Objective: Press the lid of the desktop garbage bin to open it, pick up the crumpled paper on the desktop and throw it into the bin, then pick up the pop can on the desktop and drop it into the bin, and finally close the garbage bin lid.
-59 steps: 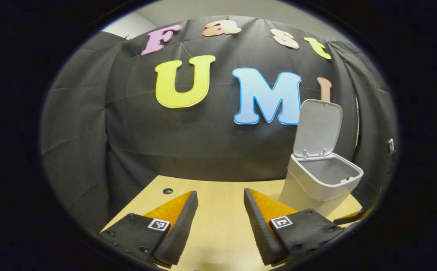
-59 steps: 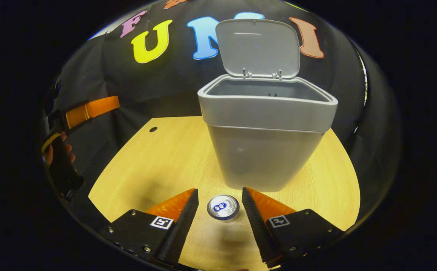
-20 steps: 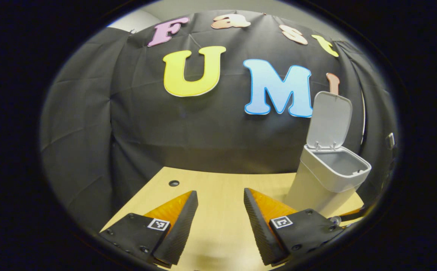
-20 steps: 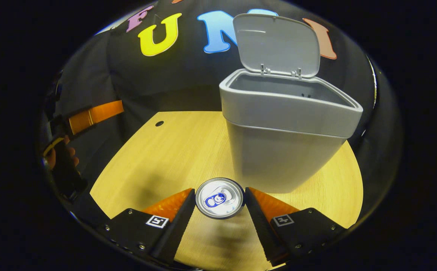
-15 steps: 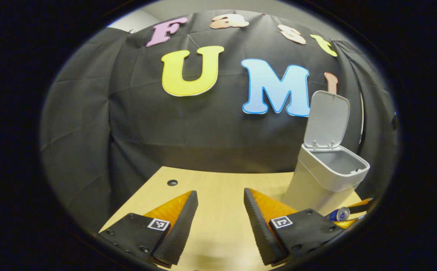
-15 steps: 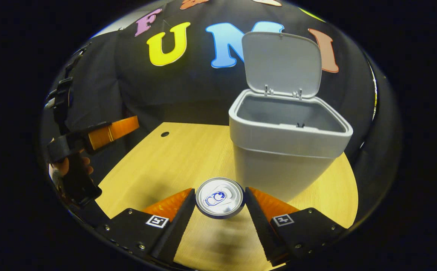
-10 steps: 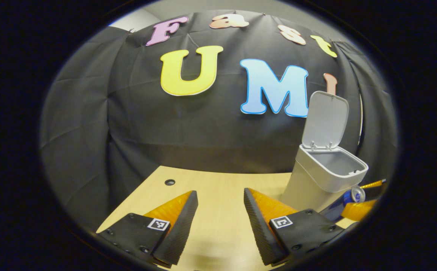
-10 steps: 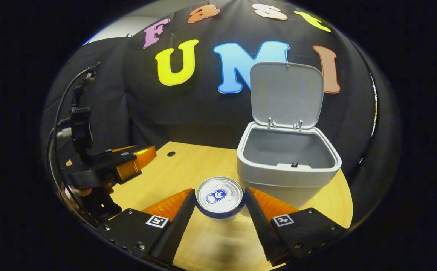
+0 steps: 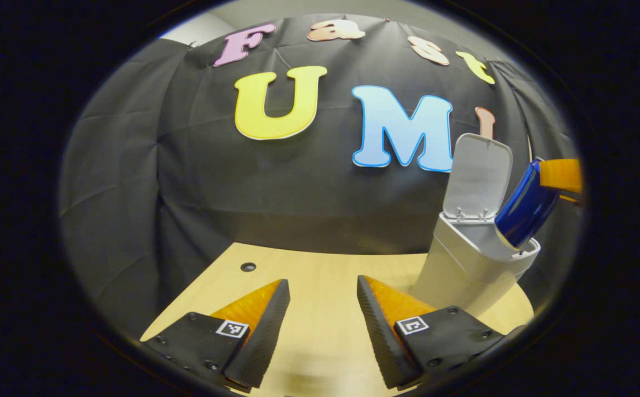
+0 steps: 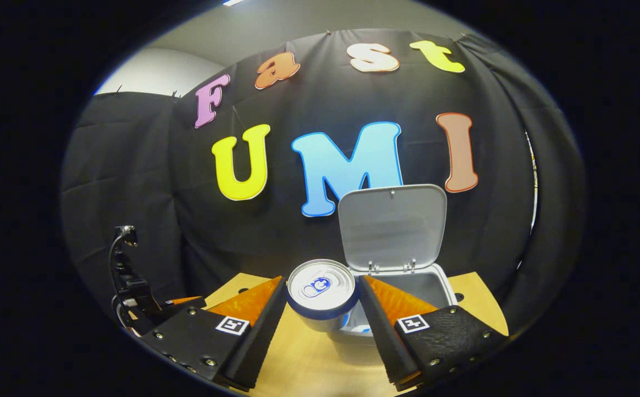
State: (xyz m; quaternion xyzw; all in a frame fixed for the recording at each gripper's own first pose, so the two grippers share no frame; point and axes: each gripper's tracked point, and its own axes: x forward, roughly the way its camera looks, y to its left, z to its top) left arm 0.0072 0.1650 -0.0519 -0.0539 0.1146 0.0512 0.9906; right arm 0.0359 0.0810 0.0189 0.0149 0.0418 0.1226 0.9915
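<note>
Gripping the pop can (image 10: 323, 292) between both fingers, the right claw (image 10: 321, 309) holds it raised over the front rim of the garbage bin (image 10: 403, 286), whose lid (image 10: 392, 226) stands upright and open; in the left gripper view the can (image 9: 523, 205) hangs tilted above the bin's (image 9: 463, 270) mouth; the left claw (image 9: 320, 320) hovers low over the bench (image 9: 320, 275), fingers spread apart, holding nothing, well left of the bin.
</note>
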